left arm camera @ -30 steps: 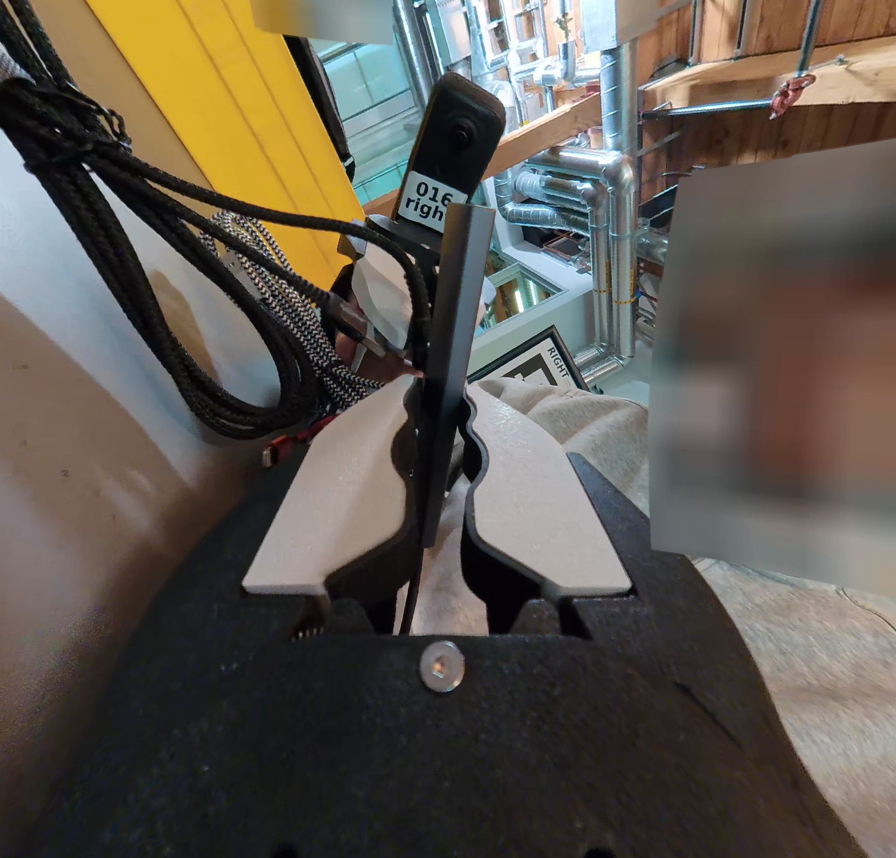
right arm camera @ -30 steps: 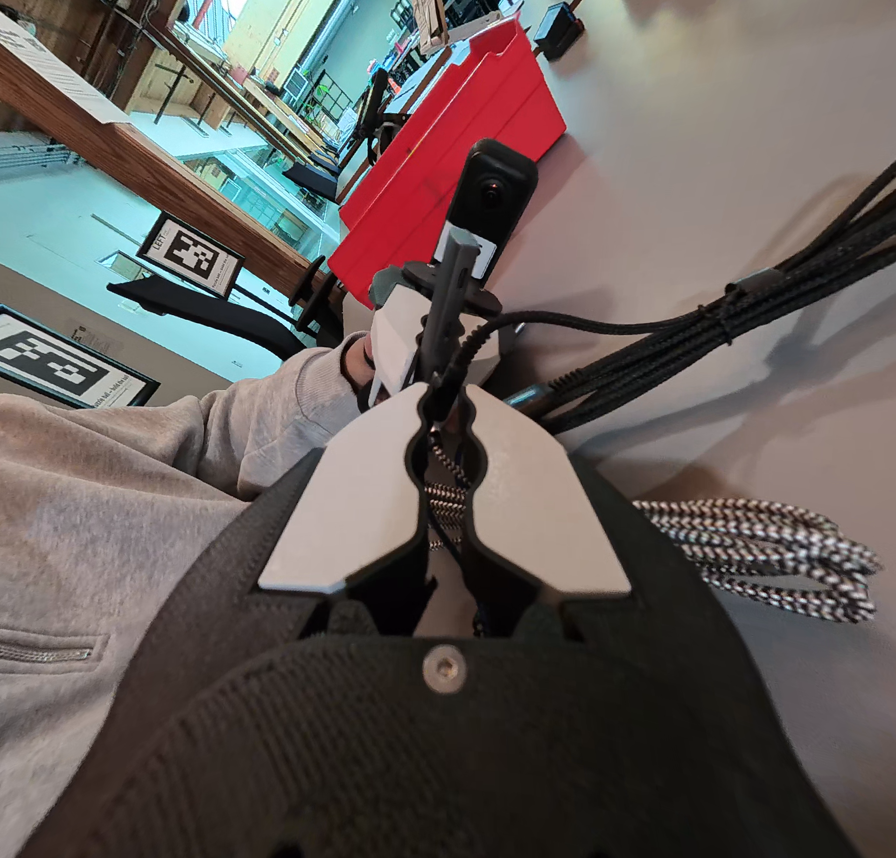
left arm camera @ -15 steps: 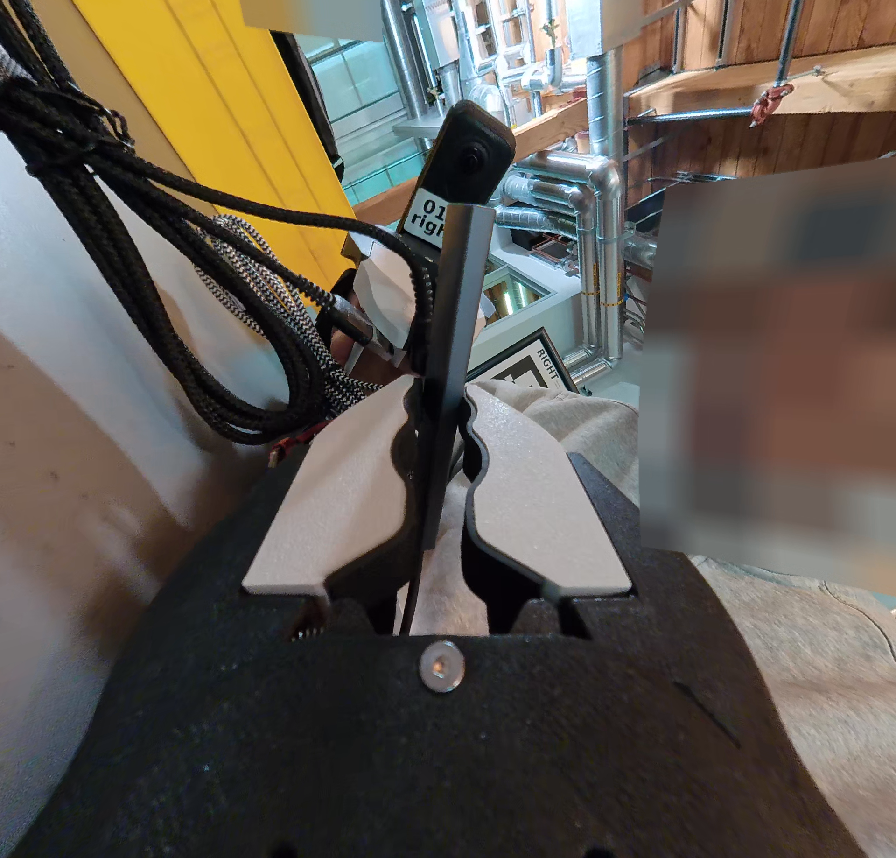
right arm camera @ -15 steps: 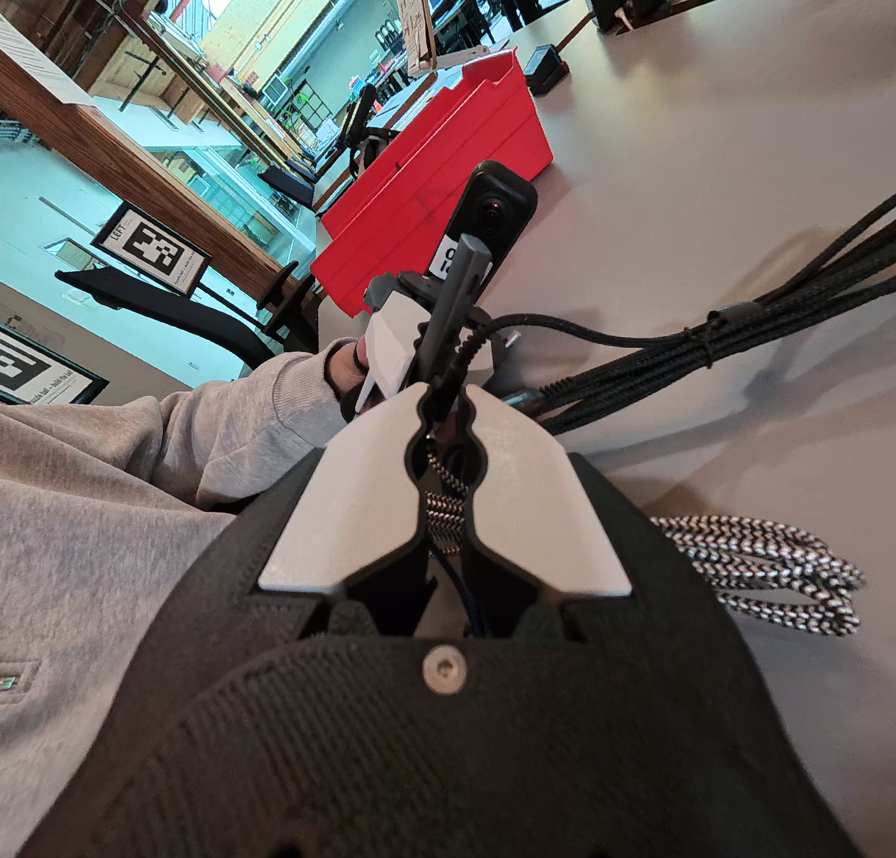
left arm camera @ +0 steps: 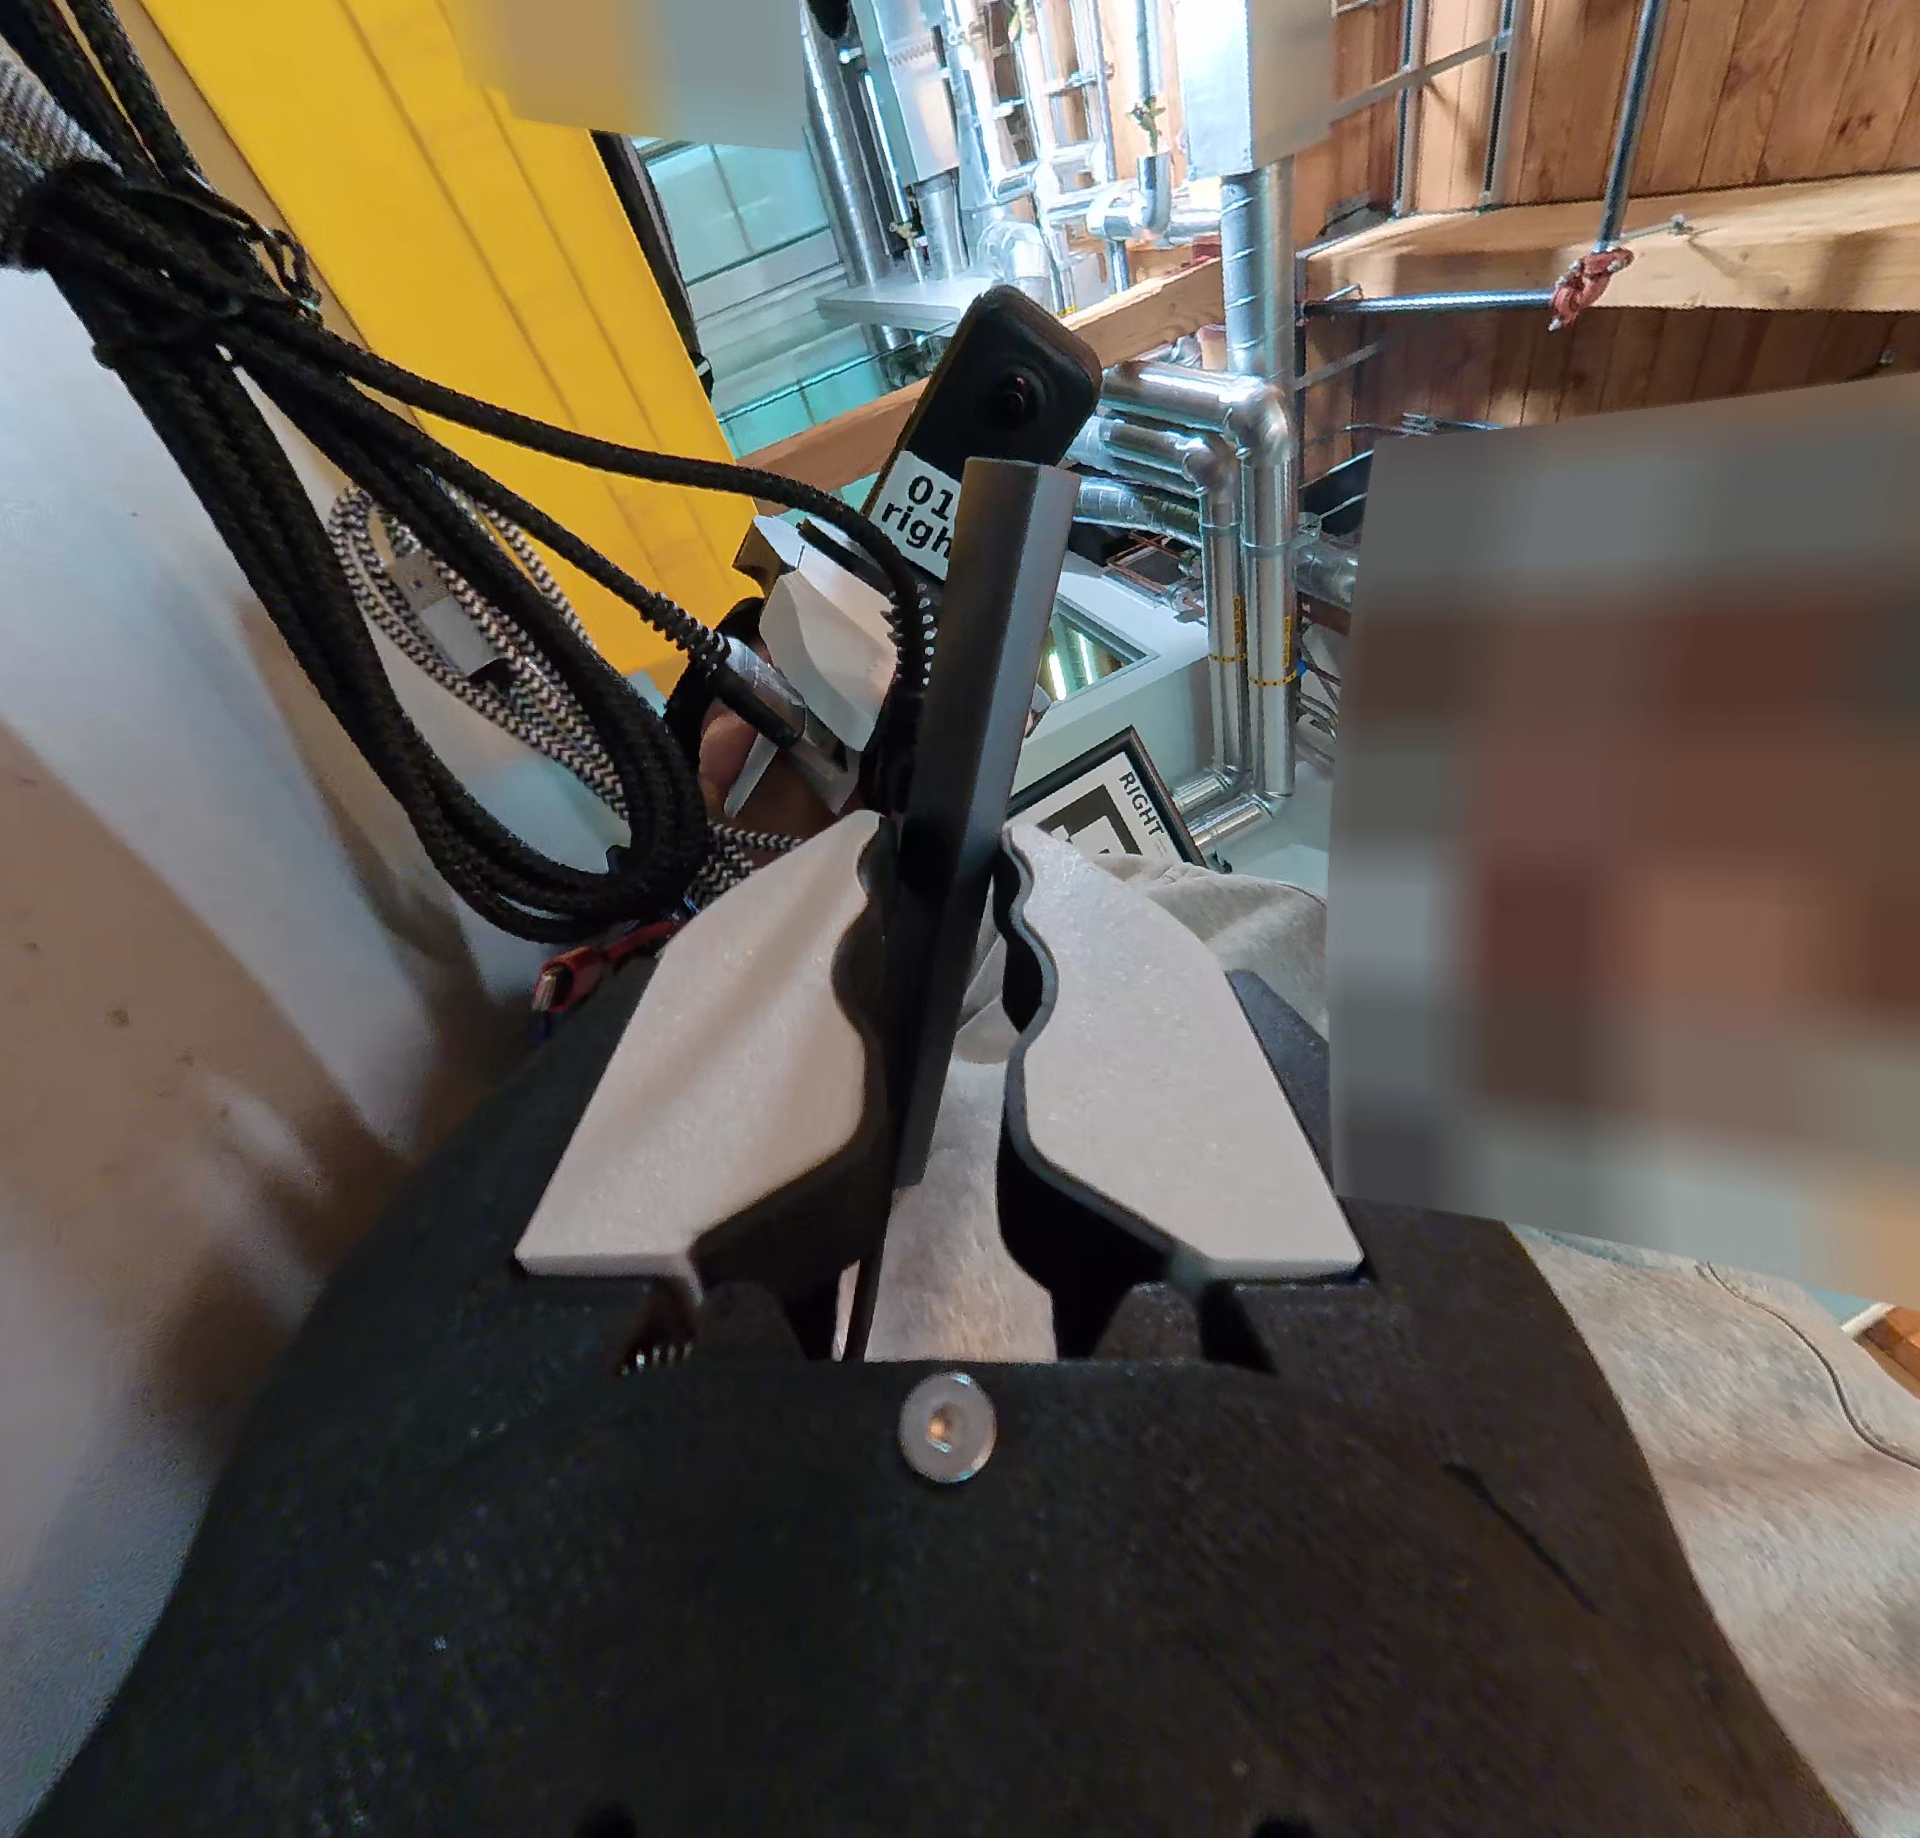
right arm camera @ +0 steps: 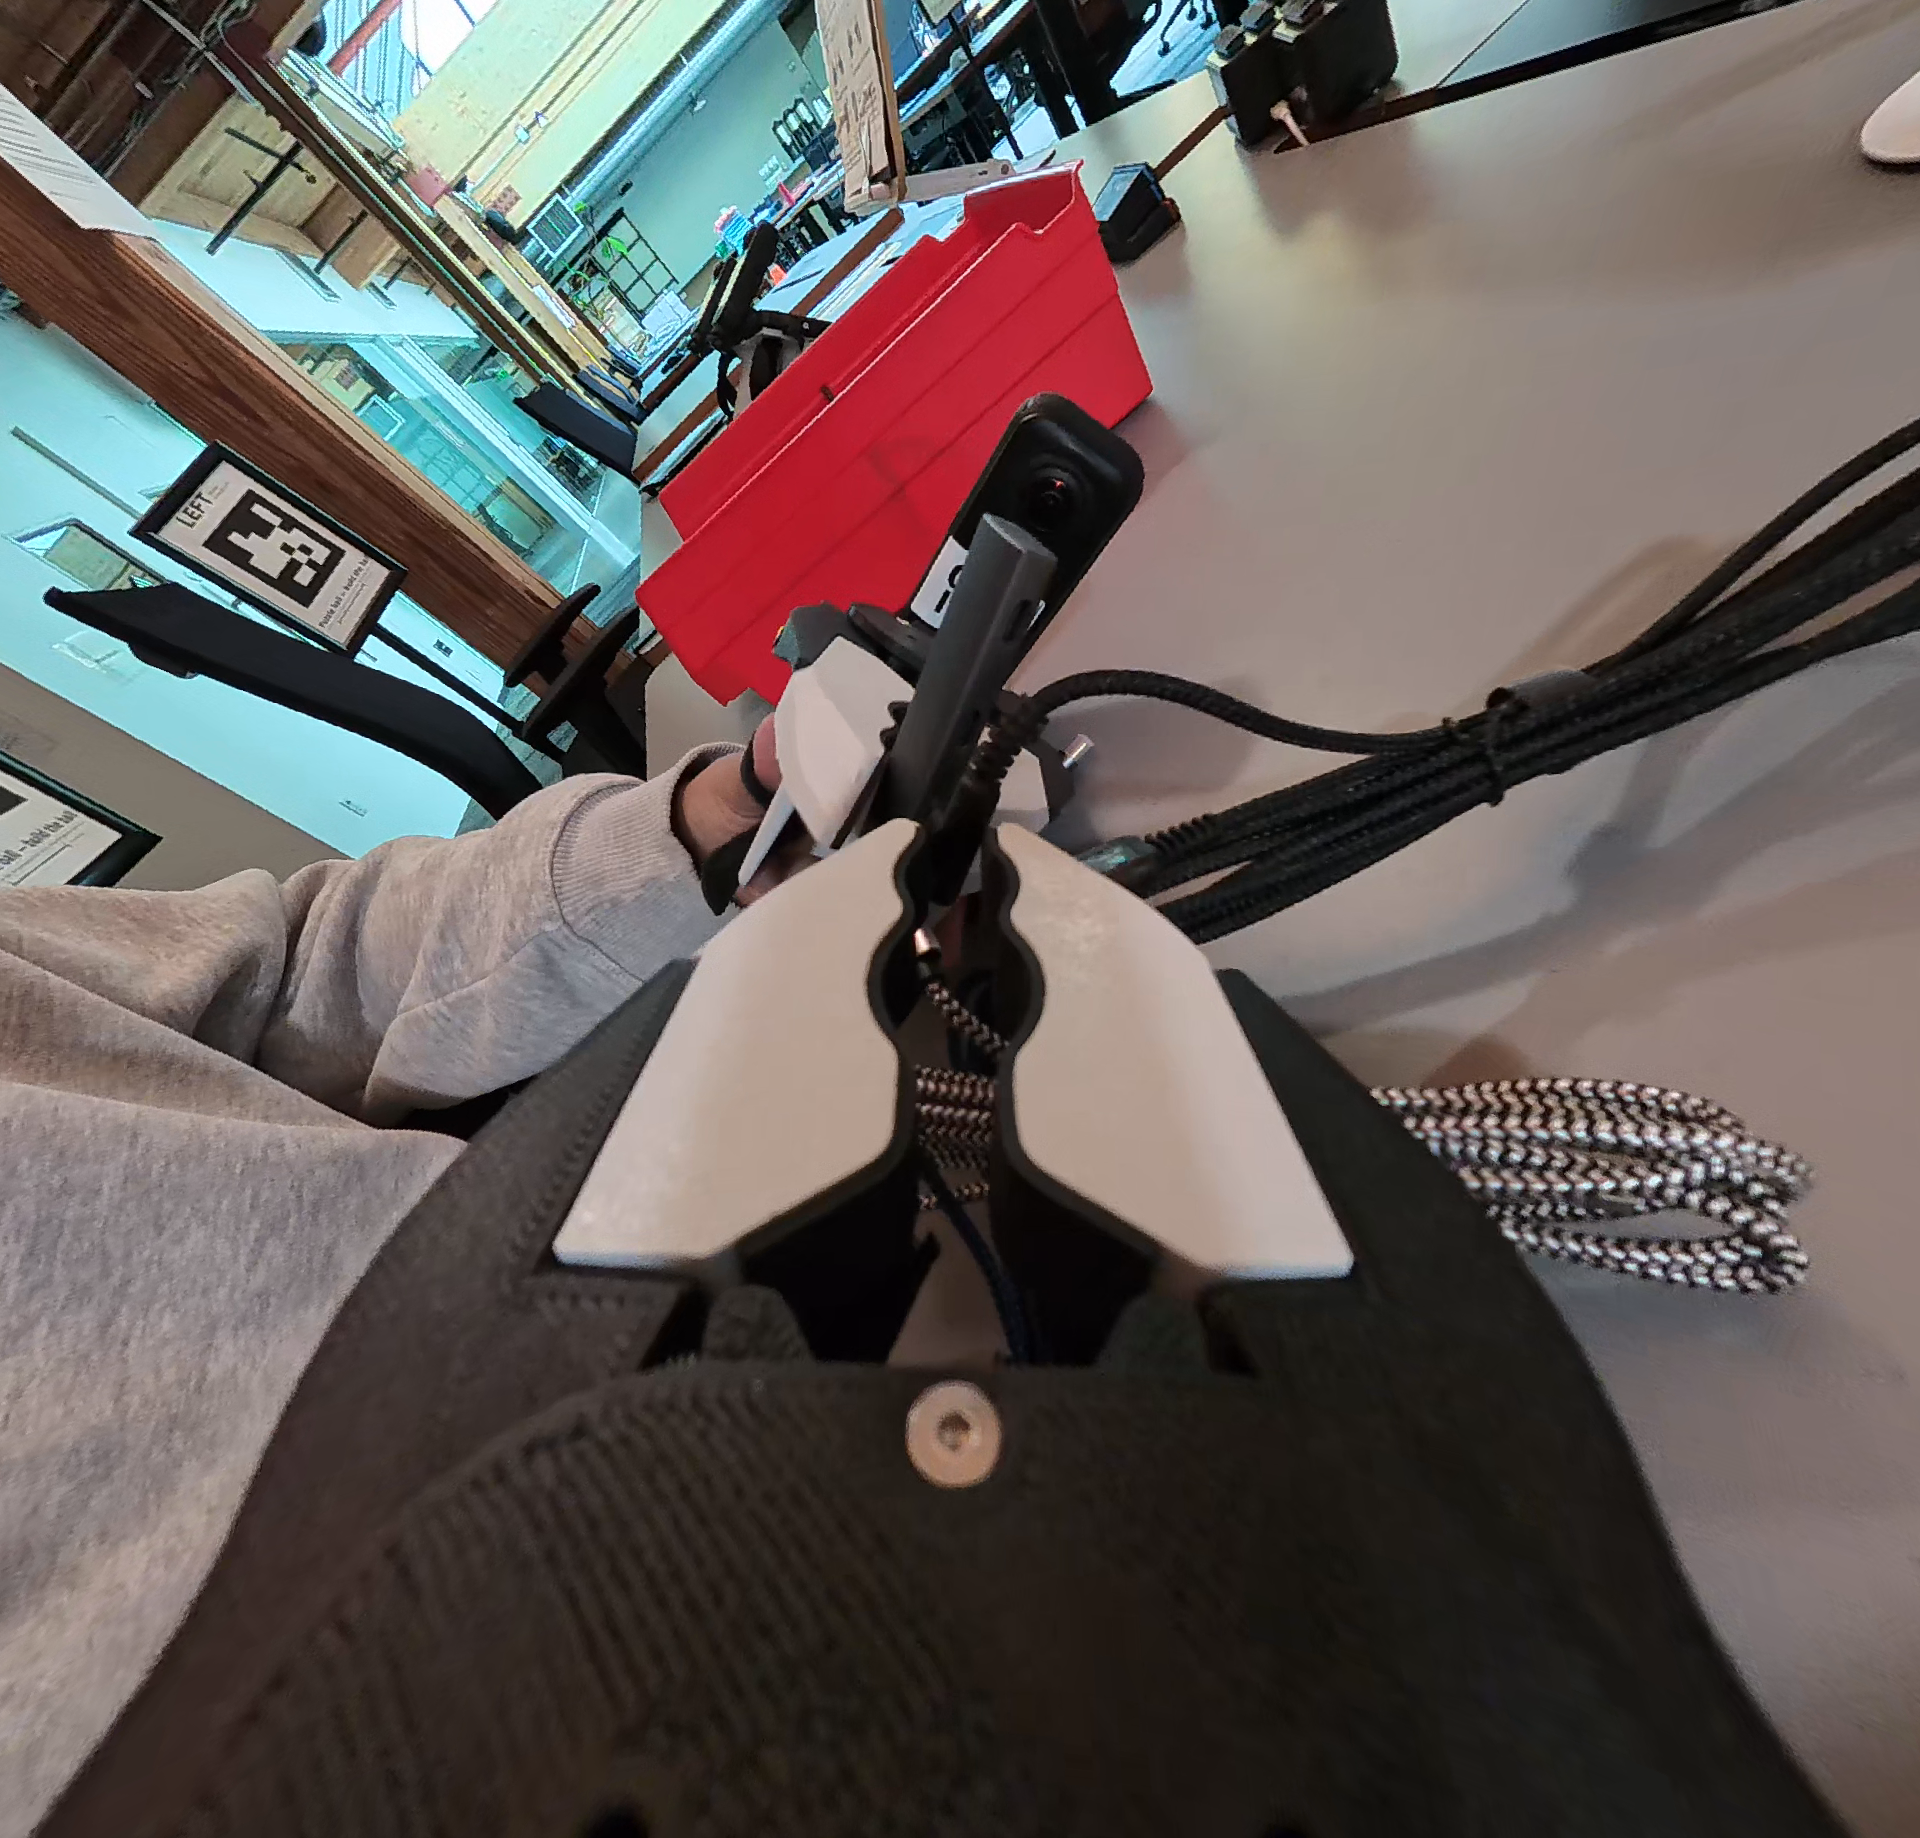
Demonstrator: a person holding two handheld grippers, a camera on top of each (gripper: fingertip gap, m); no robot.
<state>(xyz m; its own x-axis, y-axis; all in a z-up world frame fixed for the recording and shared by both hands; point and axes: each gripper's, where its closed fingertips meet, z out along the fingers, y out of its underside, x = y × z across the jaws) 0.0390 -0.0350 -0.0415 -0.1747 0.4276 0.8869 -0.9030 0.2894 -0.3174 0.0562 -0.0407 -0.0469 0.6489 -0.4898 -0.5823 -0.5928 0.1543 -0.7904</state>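
Above a grey table [right arm camera: 1455, 334], the left gripper [left arm camera: 940, 843] clamps a dark grey hub-like slab [left arm camera: 977, 749] upright. The right gripper [right arm camera: 951, 853] pinches the black braided cable [right arm camera: 1195, 708] by its plug, touching the slab's edge. A red bin [right arm camera: 935, 386] stands beyond. Each gripper's camera carries a white sticker, and framed marker cards hang far left.

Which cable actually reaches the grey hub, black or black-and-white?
The black braided cable: one strand leaves the tied bundle and meets the grey hub. The black-and-white cable lies coiled on the table.
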